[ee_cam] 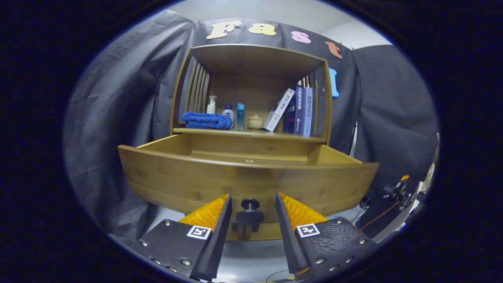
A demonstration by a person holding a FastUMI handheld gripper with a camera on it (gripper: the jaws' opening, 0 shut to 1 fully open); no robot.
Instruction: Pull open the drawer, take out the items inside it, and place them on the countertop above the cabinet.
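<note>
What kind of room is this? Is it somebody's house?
Probably not a real house: it looks like a test booth. Dark cloth hangs behind one wooden cabinet holding a towel and books. Its drawer is open, the open gripper around the knob.

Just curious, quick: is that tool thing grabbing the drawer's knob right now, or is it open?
Tool: open, fingers either side of the small dark round knob, not pressing it.

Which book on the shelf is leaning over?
The white book, nearest the small lidded jar, tilts against the blue books, which stand upright.
</note>
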